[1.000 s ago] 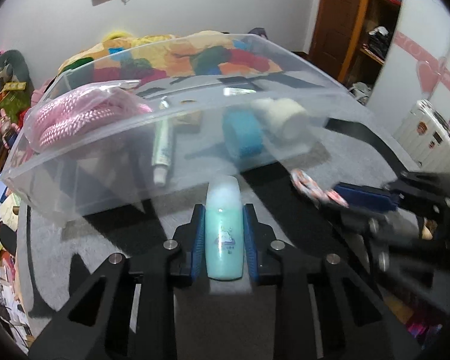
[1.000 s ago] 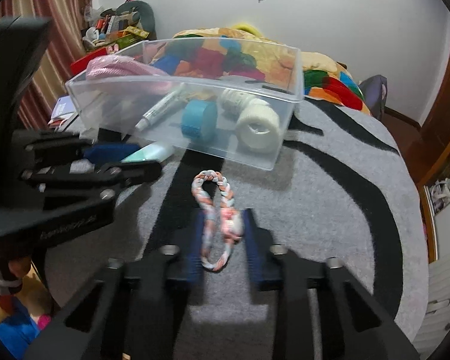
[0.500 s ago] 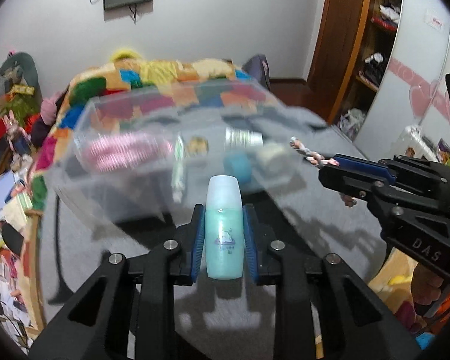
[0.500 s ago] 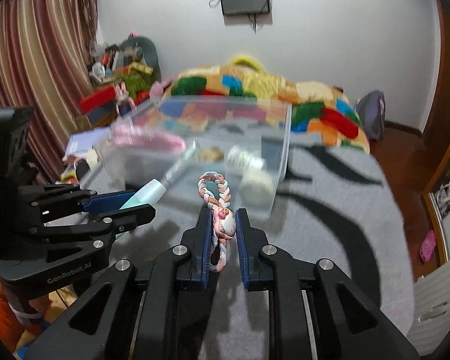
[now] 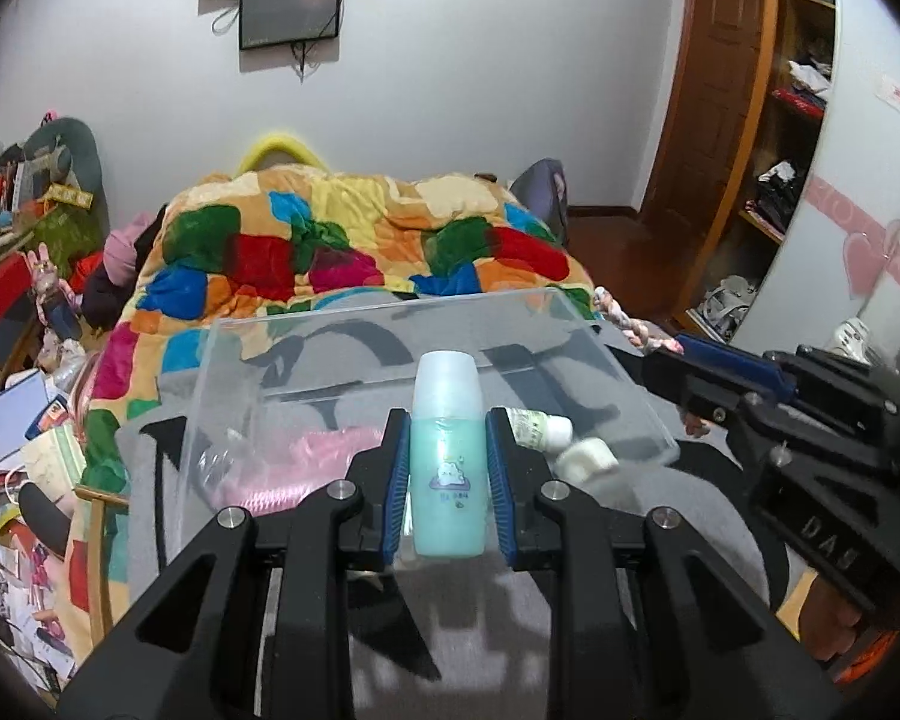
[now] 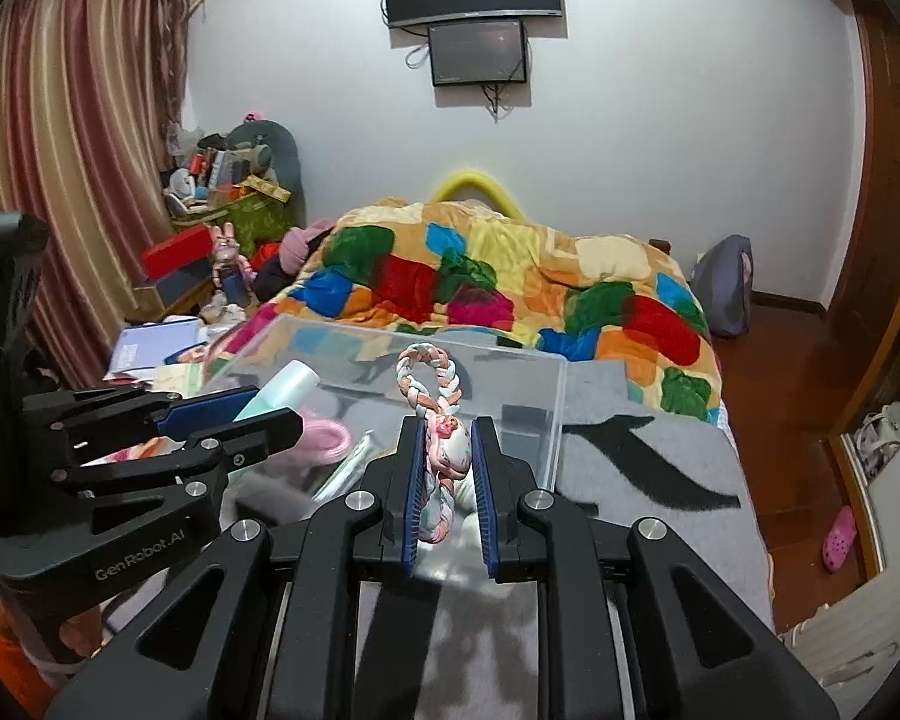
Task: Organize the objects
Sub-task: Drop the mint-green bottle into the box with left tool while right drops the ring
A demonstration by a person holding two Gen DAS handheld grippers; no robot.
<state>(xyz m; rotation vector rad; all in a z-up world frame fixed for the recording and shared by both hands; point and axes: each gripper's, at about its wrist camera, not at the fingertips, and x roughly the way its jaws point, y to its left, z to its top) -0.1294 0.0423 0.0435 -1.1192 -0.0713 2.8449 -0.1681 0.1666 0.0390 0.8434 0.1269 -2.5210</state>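
Note:
My left gripper (image 5: 447,420) is shut on a small turquoise bottle (image 5: 448,468) with a frosted cap, held above the near edge of a clear plastic bin (image 5: 228,360). My right gripper (image 6: 445,426) is shut on a braided pink-and-white hair tie (image 6: 435,396), held above the same bin (image 6: 561,396). Inside the bin lie a pink rope bundle (image 5: 306,456), a white tube (image 6: 345,471) and a white roll (image 5: 588,459). The right gripper also shows in the left wrist view (image 5: 672,348); the left gripper shows in the right wrist view (image 6: 264,408).
The bin stands on a grey rug-covered table (image 6: 642,468). A bed with a colourful patchwork blanket (image 5: 342,252) lies behind it. Cluttered shelves and papers (image 5: 24,420) are at the left. A wooden door and wardrobe (image 5: 726,120) are at the right.
Both grippers rose with their objects from table level to above the bin. The right gripper closed on the hair tie and lifted it off the rug.

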